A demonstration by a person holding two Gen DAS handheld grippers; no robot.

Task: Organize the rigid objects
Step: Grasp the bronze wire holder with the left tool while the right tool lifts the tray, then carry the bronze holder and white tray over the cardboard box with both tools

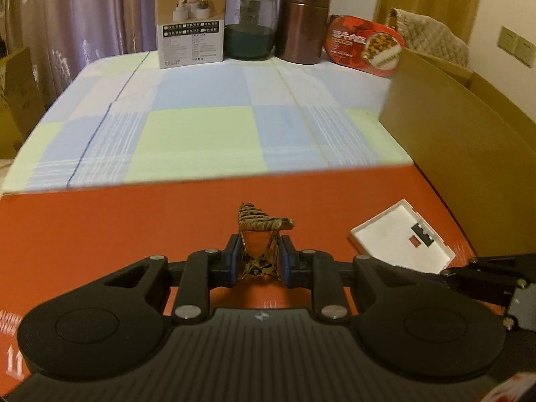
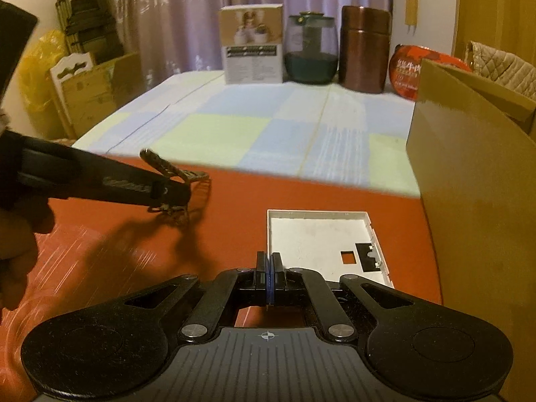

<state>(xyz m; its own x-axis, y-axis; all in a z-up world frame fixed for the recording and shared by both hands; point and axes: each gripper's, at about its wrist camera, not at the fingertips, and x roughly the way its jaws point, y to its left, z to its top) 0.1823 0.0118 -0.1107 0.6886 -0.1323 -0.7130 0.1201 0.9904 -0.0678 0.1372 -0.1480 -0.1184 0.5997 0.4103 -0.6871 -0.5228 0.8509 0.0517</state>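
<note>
My left gripper (image 1: 259,251) is shut on a tiger-striped hair clip (image 1: 261,226) and holds it just above an orange-red box lid (image 1: 117,231). The clip (image 2: 174,171) and the left gripper also show in the right wrist view at the left. My right gripper (image 2: 270,263) is shut and empty, its pads pressed together, just left of the near edge of a flat white plastic tray (image 2: 321,238) lying on the orange surface (image 2: 234,207). The tray (image 1: 398,238) lies to the right of the left gripper.
A tall open cardboard box (image 1: 462,134) (image 2: 475,167) stands at the right. At the far edge of the checked tablecloth (image 1: 207,120) stand a white carton (image 1: 191,20), a green glass jar (image 1: 249,23), a brown canister (image 1: 303,21) and a red oval tin (image 1: 365,45).
</note>
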